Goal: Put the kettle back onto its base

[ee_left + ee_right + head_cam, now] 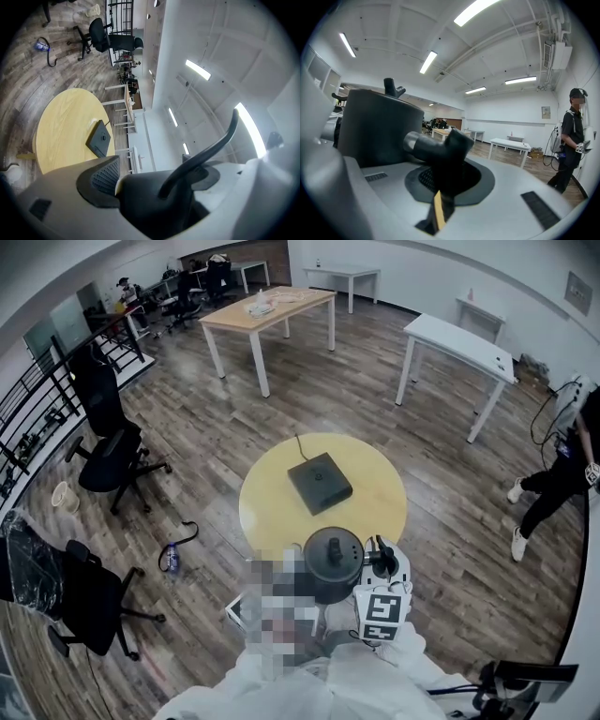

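The dark kettle (333, 563) hangs over the near edge of the round yellow table (272, 512), held between both grippers. Its flat black square base (320, 482) lies at the table's middle, its cord running off the far side. My right gripper (378, 568) is at the kettle's right side. In the right gripper view, that gripper (445, 173) is shut on the kettle's handle (436, 145), with the kettle body (375, 126) at left. My left gripper (154, 187) has the dark kettle (154, 206) between its jaws. The base (99, 137) and table (65, 126) lie beyond.
Two black office chairs (108, 442) stand on the wooden floor at left, with a bottle on a strap (172, 559) near them. A wooden table (267, 310) and white tables (459, 343) stand farther off. A person (562, 474) stands at the right.
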A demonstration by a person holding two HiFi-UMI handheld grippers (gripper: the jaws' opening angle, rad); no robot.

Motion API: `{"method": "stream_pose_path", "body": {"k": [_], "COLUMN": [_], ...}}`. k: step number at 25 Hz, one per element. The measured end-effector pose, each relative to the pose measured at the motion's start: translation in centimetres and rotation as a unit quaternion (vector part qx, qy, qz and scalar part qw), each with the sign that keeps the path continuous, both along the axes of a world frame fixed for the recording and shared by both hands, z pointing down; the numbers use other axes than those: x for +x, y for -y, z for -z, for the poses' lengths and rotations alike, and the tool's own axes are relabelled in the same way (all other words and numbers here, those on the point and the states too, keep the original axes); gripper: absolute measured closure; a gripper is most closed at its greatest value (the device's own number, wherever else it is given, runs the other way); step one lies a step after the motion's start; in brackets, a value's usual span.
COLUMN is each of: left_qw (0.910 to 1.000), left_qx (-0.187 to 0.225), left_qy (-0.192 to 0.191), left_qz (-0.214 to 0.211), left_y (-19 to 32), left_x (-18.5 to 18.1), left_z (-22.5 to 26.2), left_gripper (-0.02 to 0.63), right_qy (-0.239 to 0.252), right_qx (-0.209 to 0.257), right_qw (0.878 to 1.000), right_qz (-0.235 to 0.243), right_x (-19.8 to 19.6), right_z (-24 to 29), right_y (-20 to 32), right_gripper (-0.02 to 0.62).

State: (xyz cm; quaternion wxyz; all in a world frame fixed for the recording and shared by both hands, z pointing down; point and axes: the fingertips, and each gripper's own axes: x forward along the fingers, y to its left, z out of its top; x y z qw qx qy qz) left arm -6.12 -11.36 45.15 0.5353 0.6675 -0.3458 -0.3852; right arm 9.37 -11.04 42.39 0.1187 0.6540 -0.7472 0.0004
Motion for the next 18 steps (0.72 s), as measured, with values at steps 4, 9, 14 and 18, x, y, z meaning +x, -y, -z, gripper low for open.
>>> {"method": "stream_pose_path", "body": {"k": [4,9,14,18], "left_qw": [1.0,0.9999,1.0,1.0], "left_qx": [0.001,-0.007,-0.005,-0.001], "left_qy": [-0.001,0.005,0.001,0.0], "left_qz": [0.003,0.006,0.007,0.009], "left_y": [2.5,5.2,8.6,11.6], "left_x": [0.9,1.4,2.4,3.4], "left_z": [0.2,-0.2,0.1,0.2], "left_gripper": [0.183,0.184,0.183,0.183], "right_qy": [0.003,0.0,-0.001,-0.001], "right_qx": [0.0,-0.004,-0.005,-0.002], "right_qw": [1.0,1.0,1.0,1.0], "right_qz": [0.004,0.006,0.008,0.009], "right_x": [0.9,1.5,2.4,3.4], "right_z": [0.0,0.0,0.0,0.2], "right_y": [2.6,5.4,8.8,11.9], "right_gripper": [0.557,0.557,0.557,0.557]}}
